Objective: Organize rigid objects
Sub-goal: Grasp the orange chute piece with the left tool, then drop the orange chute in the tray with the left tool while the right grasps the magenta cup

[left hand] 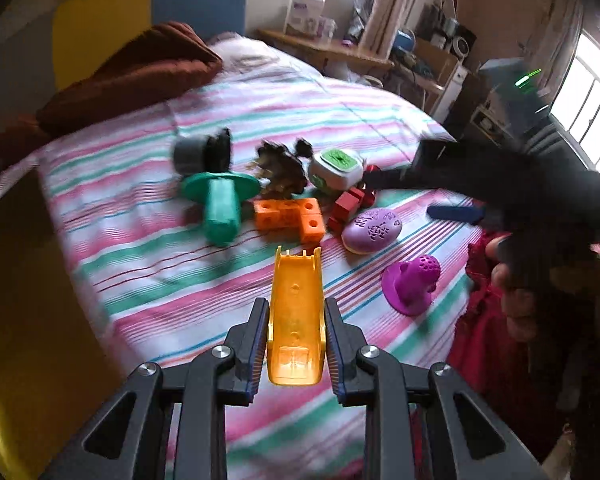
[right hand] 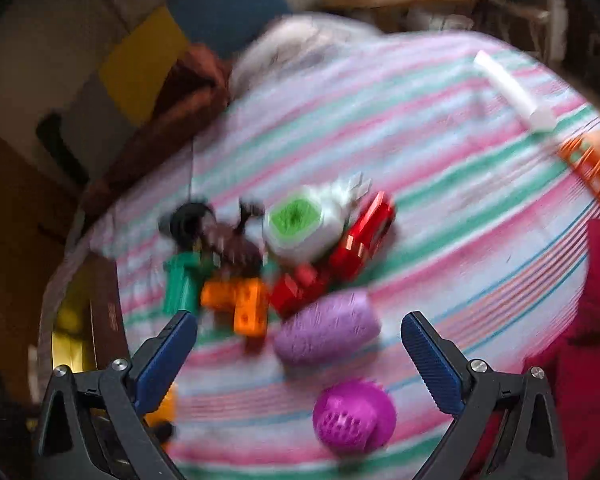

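left tool [left hand: 296, 344] is clamping the yellow-orange plastic chute [left hand: 296, 320] near the bed's [left hand: 148, 256] front | right tool [right hand: 300, 364] is hanging spread wide, gripping nothing, over purple toy [right hand: 354, 416] | toy pile [left hand: 284, 188] is lying farther back

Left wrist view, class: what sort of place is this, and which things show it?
Most likely a bedroom in a home. The toys lie on a bed with a striped sheet, a brown blanket is bunched near its head, and a cluttered wooden desk stands by a window.
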A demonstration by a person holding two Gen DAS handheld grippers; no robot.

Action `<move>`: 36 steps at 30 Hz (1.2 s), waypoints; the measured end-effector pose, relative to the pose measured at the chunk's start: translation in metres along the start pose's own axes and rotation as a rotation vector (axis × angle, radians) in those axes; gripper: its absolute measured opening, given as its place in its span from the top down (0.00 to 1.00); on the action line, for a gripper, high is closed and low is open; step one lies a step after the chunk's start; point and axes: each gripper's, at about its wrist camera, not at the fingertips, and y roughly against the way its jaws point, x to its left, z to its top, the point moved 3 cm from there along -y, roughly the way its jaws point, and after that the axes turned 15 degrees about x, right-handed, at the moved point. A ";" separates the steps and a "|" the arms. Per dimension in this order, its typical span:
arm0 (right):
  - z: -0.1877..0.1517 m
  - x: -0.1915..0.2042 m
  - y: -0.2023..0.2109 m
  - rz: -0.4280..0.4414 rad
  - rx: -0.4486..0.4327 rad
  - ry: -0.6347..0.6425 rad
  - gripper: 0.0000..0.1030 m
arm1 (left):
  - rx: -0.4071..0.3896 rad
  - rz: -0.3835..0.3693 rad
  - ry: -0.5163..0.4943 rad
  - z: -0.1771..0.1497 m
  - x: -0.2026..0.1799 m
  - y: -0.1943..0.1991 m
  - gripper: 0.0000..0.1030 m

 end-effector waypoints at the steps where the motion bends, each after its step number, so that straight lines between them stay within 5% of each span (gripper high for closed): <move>1: -0.003 0.002 -0.004 -0.012 0.041 0.010 0.06 | -0.015 0.005 0.004 -0.002 0.002 0.007 0.75; 8: -0.025 0.018 -0.005 -0.166 0.171 0.121 0.23 | -0.096 0.007 0.100 -0.019 0.040 0.051 0.75; 14: -0.036 0.016 -0.020 -0.270 0.242 0.160 0.35 | -0.132 0.052 0.236 -0.042 0.113 0.083 0.75; 16: -0.038 0.014 -0.028 -0.324 0.264 0.171 0.50 | -0.130 0.093 0.293 -0.049 0.145 0.088 0.75; 17: -0.039 0.013 -0.033 -0.342 0.282 0.175 0.66 | -0.127 0.104 0.327 -0.053 0.163 0.088 0.75; 24: -0.043 0.018 -0.038 -0.378 0.288 0.225 0.67 | -0.062 0.177 0.555 -0.070 0.286 0.075 0.75; 36: -0.051 0.017 -0.036 -0.347 0.293 0.258 0.68 | -0.027 0.334 0.654 -0.049 0.354 0.050 0.73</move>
